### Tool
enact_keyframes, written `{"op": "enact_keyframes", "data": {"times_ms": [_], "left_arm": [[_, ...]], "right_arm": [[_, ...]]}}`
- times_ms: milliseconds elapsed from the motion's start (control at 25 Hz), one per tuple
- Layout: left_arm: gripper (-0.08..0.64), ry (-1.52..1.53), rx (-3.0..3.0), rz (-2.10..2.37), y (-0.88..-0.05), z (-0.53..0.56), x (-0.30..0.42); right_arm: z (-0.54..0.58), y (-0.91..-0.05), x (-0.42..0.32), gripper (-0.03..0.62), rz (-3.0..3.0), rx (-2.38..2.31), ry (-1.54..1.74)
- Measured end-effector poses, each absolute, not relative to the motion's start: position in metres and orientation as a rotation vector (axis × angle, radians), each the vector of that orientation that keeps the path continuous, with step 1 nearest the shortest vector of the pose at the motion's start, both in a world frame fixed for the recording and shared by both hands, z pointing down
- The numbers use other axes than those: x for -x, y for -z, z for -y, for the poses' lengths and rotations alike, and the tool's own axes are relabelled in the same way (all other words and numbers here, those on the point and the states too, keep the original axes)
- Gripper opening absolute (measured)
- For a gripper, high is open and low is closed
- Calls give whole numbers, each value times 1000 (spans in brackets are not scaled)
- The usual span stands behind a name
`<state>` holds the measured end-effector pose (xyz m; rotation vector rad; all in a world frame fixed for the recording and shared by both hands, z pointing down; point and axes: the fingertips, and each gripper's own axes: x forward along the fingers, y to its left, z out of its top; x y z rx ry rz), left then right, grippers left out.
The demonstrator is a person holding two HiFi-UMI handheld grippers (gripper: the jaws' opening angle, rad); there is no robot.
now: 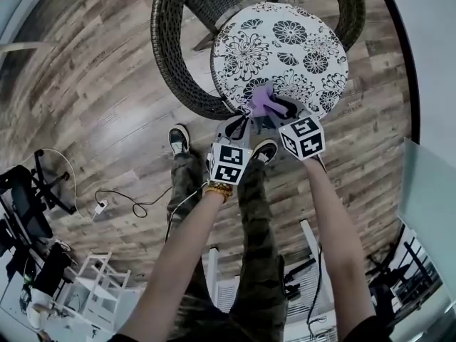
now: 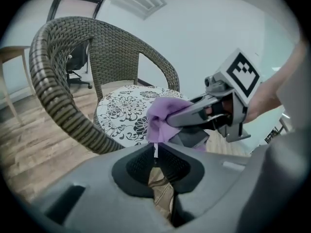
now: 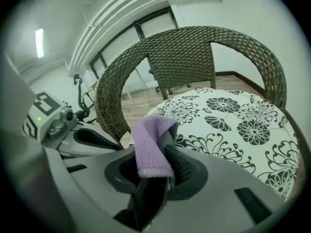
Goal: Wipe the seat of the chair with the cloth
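Lilac terry cloth (image 1: 263, 101) sits bunched at the near edge of the round seat cushion (image 1: 285, 45), white fabric printed with black flowers, and both tools are on it. Looking along the right gripper (image 3: 163, 141), the cloth is folded over one jaw tip and runs down between the pair, which pinch it. The left gripper view shows those same jaws clamped on the bundle from the side. The left gripper (image 2: 156, 154) has its tips drawn in on the cloth's hanging lower edge, just where a small white tag (image 2: 155, 149) sticks out, its print too small to read. Black-and-white square patterns mark each gripper's cube (image 1: 229, 163). The cushion lies in a brown wicker armchair (image 1: 171, 55) whose curved back wraps round behind it. Underfoot is grey-brown wood-plank flooring (image 1: 100, 84). A dark cable (image 1: 139, 206) trails across it to a white plug block (image 1: 100, 206), and a white rack (image 1: 100, 283) stands well apart from the chair. The walls are pale, dark-framed windows (image 3: 124, 47) run along one side, and a black office chair (image 2: 77, 67) stands beyond the wicker back.
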<state>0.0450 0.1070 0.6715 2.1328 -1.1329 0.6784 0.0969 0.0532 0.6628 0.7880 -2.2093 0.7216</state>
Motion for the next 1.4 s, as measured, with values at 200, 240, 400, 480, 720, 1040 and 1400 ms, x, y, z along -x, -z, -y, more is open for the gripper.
{"op": "enact_keyframes", "data": {"times_ms": [200, 240, 400, 480, 720, 1040, 1400], "left_arm": [[28, -691, -2116, 1151, -678, -101, -51], [28, -703, -2110, 1139, -681, -101, -55], [18, -761, -2085, 1130, -695, -97, -68], [17, -775, -2046, 1146, -702, -100, -68], [17, -785, -1953, 1162, -710, -104, -67], [17, -745, -1912, 1194, -708, -98, -70], [17, -679, -1802, 1234, -710, -97, -68]], "right_arm": [[-70, -667, -90, 98, 2227, -531, -673], [-71, -671, -90, 98, 2217, -513, -661], [-70, -680, -90, 98, 2180, -485, -615], [-69, -681, -91, 98, 2174, -474, -605], [-62, -684, -113, 99, 2158, -456, -597], [-48, -688, -144, 100, 2131, -461, -619], [-37, -689, -174, 97, 2082, -449, -562]]}}
